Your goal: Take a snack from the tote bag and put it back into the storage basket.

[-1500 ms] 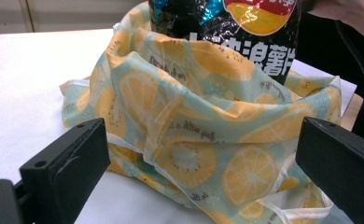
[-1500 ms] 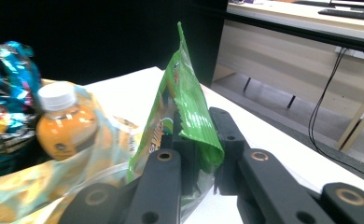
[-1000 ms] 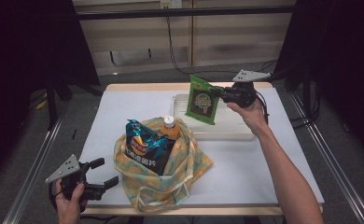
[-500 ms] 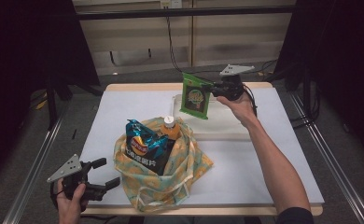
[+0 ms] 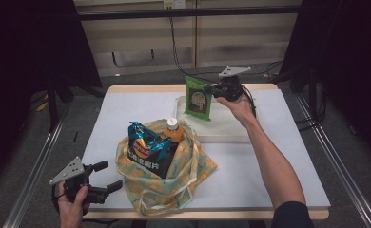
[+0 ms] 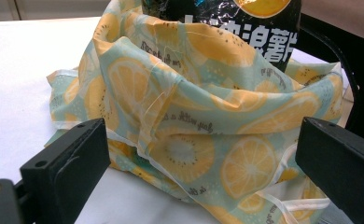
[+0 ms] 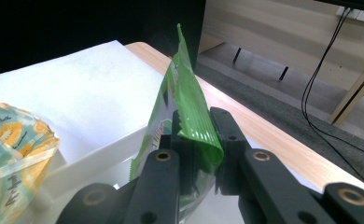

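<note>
A green snack packet (image 5: 198, 98) hangs above the white tray (image 5: 221, 130) at the back of the table, pinched at its top corner by my right gripper (image 5: 215, 90). In the right gripper view the packet (image 7: 185, 107) stands edge-on between the closed jaws. A lemon-print cloth bag (image 5: 174, 175) sits mid-table, holding a blue-and-black chip bag (image 5: 148, 152) and an orange-capped bottle (image 5: 172, 129). My left gripper (image 5: 108, 176) rests open at the table's front left corner, facing the bag (image 6: 194, 140) with nothing between its jaws.
The white table top (image 5: 126, 109) has free room to the left of the bag and along the right side. A wooden edge (image 5: 145, 88) runs along the table's back. Cables (image 5: 176, 42) hang behind it. Metal rails (image 5: 36, 166) flank both sides.
My right gripper has carried the green packet leftward and slightly toward the back, above the tray. The left gripper has stayed in place, still open.
</note>
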`<state>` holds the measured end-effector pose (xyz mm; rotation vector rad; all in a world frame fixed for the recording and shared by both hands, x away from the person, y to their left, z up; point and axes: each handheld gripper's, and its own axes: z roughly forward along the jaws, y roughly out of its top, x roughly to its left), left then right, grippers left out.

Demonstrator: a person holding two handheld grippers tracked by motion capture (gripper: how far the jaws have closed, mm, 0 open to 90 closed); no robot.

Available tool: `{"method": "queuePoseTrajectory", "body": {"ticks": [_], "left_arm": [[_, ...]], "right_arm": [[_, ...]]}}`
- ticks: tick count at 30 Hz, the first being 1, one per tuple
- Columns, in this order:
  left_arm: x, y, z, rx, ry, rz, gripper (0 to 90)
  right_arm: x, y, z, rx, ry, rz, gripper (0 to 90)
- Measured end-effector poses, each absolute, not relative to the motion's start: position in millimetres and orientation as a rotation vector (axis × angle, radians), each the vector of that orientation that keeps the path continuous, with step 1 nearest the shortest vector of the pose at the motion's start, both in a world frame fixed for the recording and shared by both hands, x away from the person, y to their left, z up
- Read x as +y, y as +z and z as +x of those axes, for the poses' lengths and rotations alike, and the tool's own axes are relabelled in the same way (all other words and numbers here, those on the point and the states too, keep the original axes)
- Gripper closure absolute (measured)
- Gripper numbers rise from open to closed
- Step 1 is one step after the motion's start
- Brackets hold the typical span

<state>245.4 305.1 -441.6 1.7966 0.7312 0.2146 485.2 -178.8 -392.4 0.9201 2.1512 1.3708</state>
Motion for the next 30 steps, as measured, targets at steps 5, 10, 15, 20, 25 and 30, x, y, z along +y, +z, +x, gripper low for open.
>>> {"method": "queuePoseTrajectory", "body": {"ticks": [5,10,15,20,25,30], "left_arm": [[305,-441,245,0.727,0.221,1.803,2.6],[306,-442,246,0.737,0.219,1.797,2.6],[305,-442,247,0.728,0.220,1.805,2.6],[303,-442,247,0.724,0.217,1.815,2.6],[304,-443,248,0.728,0.225,1.814,2.7],[304,-443,249,0.737,0.220,1.806,2.6]], "right_arm": [[-176,-399,492,2.161,1.343,0.942,80.9],[-175,-409,498,2.174,1.331,0.955,80.5],[-169,-414,504,2.177,1.351,0.953,79.6],[-164,-421,508,2.177,1.340,0.955,78.7],[-170,-427,513,2.159,1.324,1.002,77.0],[-169,-432,517,2.144,1.309,1.029,69.9]]}}
